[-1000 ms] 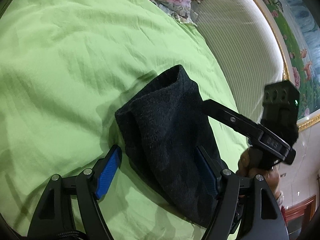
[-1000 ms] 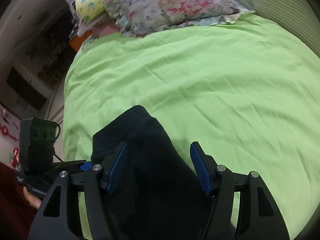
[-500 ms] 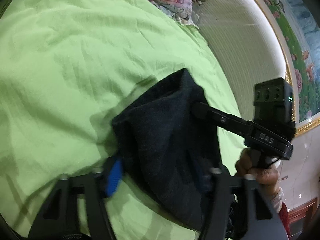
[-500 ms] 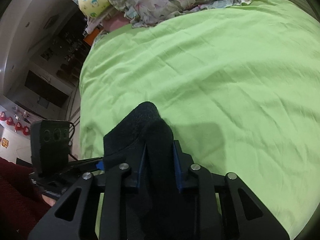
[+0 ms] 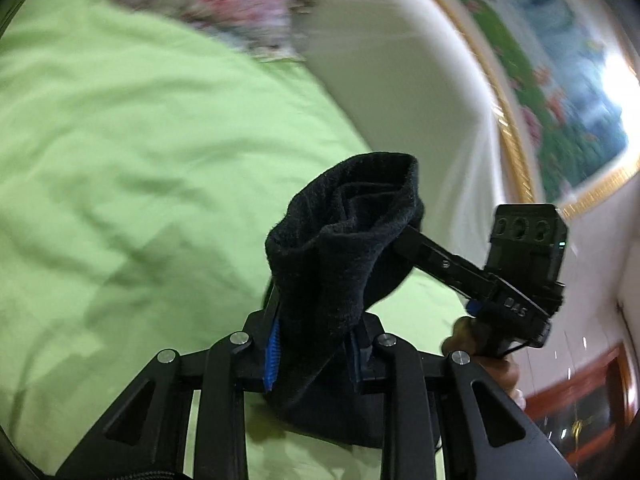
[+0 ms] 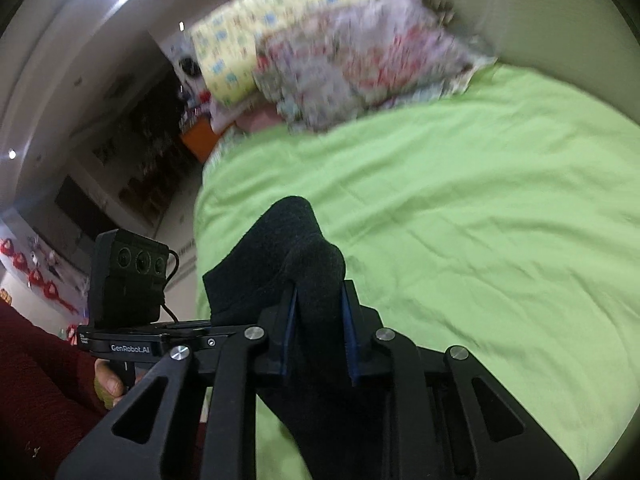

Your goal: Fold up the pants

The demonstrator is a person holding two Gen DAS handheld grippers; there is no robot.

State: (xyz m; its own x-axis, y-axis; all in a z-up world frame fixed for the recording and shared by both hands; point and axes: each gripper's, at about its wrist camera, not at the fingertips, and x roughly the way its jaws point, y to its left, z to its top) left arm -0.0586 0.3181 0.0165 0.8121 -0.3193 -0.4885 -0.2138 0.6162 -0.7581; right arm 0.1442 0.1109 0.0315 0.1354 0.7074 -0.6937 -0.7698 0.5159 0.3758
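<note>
While the black fleecy pants (image 5: 344, 264) hang bunched between my two tools, their folded end stands up past both sets of pads and the rest drops toward six o'clock, out of sight below the frames. My left gripper (image 5: 314, 348) has just been closing and now pinches the cloth between its blue ribbed pads (image 5: 272, 354); my right gripper (image 6: 318, 330) has done the same, its pads pressed on a thick fold of the same garment (image 6: 288, 264). From the left view, the right tool comes in from three o'clock and bites the pants just beyond my own pinch, so the two grips sit close together on one edge. The garment's long axis, as I judge it, runs from that held edge downward toward me, off the bright green wrinkled bedsheet (image 5: 132, 152) at the grips; whether the far part touches the bed I cannot tell. The sheet spreads from nine round to twelve o'clock, with a flowered quilt or pillow heap (image 6: 360, 52) at twelve against the pale ribbed headboard (image 5: 400, 92). The next move, I think, turns on carrying this edge toward twelve o'clock over open sheet; neither hand is plainly nearer, so both must travel together or the fold will skew
</note>
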